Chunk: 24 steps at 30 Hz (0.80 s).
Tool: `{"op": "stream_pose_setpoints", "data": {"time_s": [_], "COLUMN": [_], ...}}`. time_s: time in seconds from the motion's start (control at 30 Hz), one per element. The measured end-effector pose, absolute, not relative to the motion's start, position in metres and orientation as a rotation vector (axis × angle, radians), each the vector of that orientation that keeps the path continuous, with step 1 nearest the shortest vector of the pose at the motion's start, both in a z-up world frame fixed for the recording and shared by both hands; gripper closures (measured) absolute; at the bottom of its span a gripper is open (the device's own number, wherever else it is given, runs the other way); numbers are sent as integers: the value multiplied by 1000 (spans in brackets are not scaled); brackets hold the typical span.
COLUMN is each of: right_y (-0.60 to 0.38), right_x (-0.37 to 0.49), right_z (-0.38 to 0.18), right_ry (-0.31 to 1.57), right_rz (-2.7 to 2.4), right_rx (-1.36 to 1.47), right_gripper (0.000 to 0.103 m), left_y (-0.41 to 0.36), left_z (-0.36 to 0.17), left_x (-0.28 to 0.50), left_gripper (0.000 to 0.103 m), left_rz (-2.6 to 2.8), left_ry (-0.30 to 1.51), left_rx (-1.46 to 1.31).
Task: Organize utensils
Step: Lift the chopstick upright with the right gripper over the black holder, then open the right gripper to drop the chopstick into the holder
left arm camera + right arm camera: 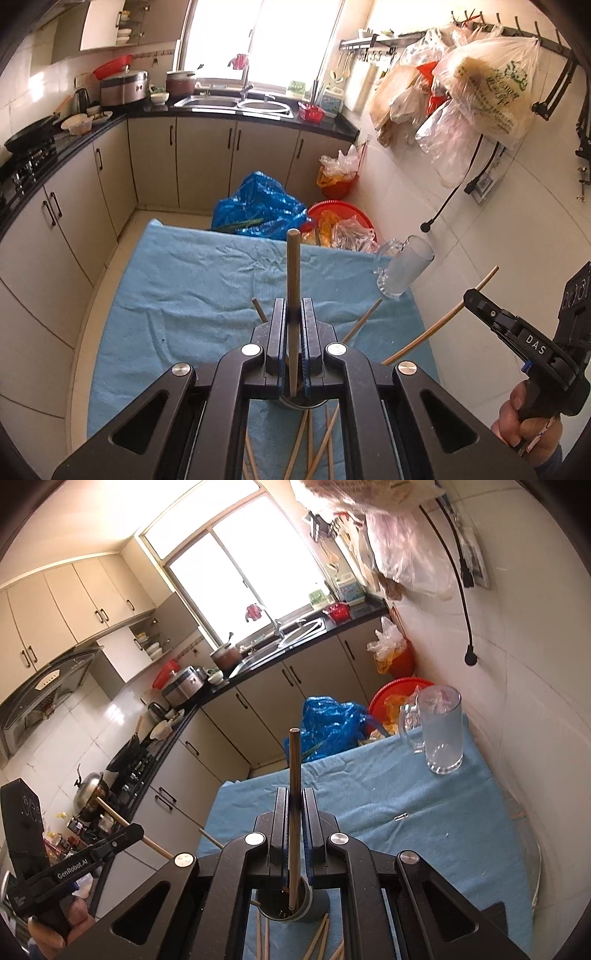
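Observation:
My left gripper (293,306) is shut on a wooden chopstick (293,273) that points forward over the blue cloth (192,295). My right gripper (294,797) is shut on another chopstick (294,760), whose lower end stands inside a dark metal cup (295,910) below the jaws. The rim of that cup (301,404) shows under the left jaws too. Several loose chopsticks (317,443) lie on the cloth near the cup, also in the right wrist view (319,938). The right gripper (480,301) with its chopstick (439,325) shows in the left view; the left gripper (127,834) shows in the right view.
A clear glass mug (404,266) stands at the far right of the cloth, also in the right wrist view (441,731). Beyond the table are a blue bag (258,206) and a red basin (343,214). The tiled wall (498,240) is close on the right.

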State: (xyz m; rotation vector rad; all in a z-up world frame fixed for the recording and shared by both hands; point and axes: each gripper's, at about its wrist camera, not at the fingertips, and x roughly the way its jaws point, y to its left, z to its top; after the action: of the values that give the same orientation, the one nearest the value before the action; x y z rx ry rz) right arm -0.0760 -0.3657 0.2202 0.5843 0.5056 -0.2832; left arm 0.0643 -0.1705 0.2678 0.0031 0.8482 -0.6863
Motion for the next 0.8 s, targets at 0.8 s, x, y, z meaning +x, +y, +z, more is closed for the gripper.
{"op": "stream_pose_setpoints", "data": {"time_s": [0.8], "right_y": [-361], "right_x": [-18], "right_z": [132], "right_ry": [707], "right_rz": [-268], "right_rx": [646], "right_gripper": [96], "left_y": [-191], "left_z": [204], "left_x": [84], "left_gripper": [97], "left_rz": [-694], "left_ry": [964], "left_rx": [61]}}
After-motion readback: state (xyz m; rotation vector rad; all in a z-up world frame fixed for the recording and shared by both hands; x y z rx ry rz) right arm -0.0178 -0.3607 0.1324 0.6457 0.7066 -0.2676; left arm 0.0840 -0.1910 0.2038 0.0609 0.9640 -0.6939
